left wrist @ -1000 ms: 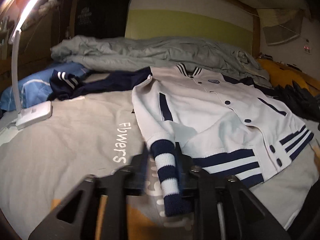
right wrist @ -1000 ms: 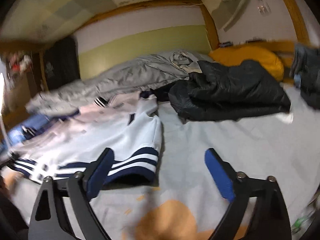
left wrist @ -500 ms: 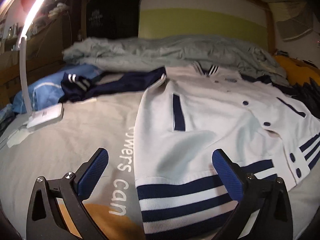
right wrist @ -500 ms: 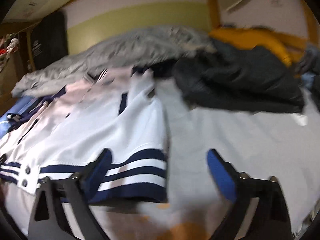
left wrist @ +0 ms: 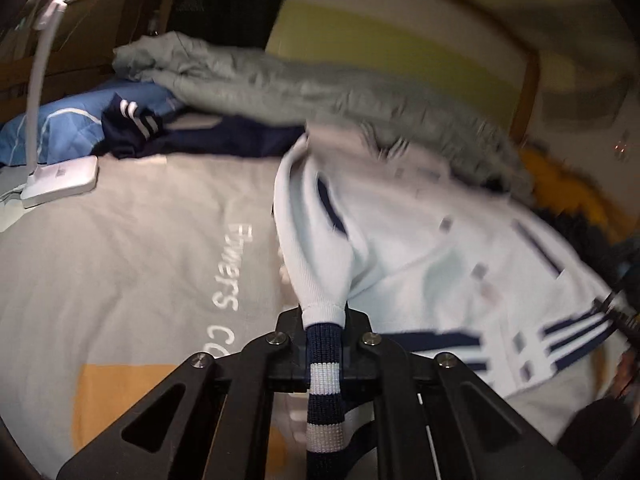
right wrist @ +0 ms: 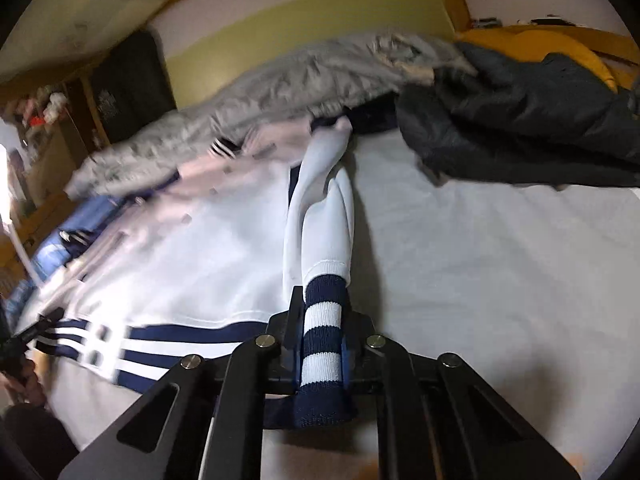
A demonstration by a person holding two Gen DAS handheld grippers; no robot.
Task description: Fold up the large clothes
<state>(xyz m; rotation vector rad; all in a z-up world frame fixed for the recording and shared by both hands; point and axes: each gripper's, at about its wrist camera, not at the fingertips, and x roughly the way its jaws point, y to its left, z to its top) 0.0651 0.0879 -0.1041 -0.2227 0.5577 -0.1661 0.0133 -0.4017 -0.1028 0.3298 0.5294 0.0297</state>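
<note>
A white varsity jacket (left wrist: 432, 256) with navy stripes and dark buttons lies front up on the bed; it also shows in the right wrist view (right wrist: 192, 256). My left gripper (left wrist: 323, 332) is shut on the jacket's bottom hem (left wrist: 324, 376) at its left corner, the navy and white ribbing bunched between the jaws and the fabric pulled up. My right gripper (right wrist: 323, 320) is shut on the bottom hem (right wrist: 322, 344) at the right corner, lifted the same way. A navy sleeve (left wrist: 224, 140) trails off to the left.
A grey bedsheet (left wrist: 120, 248) with white lettering covers the bed. A white desk lamp (left wrist: 56, 176) stands at the left. A grey quilt (left wrist: 304, 88) lies along the back. A black padded coat (right wrist: 528, 120) and an orange cushion (right wrist: 540, 44) sit at the right.
Both grippers were open above the hem half a second ago. Both have now closed on the hem corners and lifted them; the views are tilted and blurred by motion.
</note>
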